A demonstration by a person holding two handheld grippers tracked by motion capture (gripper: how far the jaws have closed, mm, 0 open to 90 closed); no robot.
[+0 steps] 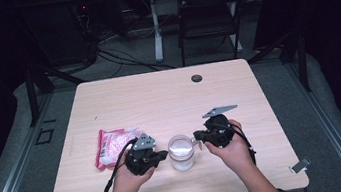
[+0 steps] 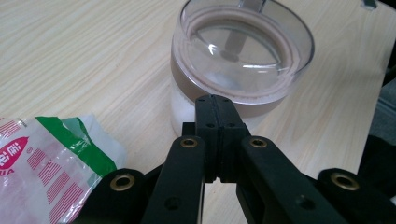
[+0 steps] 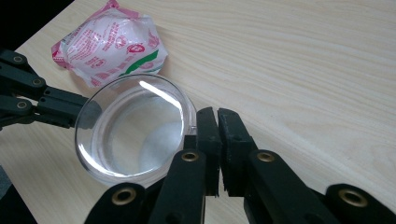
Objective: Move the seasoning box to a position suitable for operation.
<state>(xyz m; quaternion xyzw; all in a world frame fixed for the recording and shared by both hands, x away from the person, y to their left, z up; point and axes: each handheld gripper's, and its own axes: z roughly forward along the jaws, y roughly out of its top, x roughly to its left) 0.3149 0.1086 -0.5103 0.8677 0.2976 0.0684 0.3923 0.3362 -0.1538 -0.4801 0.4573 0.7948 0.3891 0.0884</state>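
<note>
The bag [image 3: 111, 45] carries red printing with Chinese characters and a green stripe; the writing is too small to read. It lies on the tabletop [image 1: 168, 96] just to the left of the jar [image 1: 181, 152] in the high view. The jar, clear, with a brown band under its rim and white powder at the bottom, stands upright between the two claws. The left claw [image 2: 215, 103] is pressed together with nothing in it, its tip at the jar's wall below the band. The right claw [image 3: 218, 116] is likewise pressed together, just beside the jar's rim on the opposite side.
</note>
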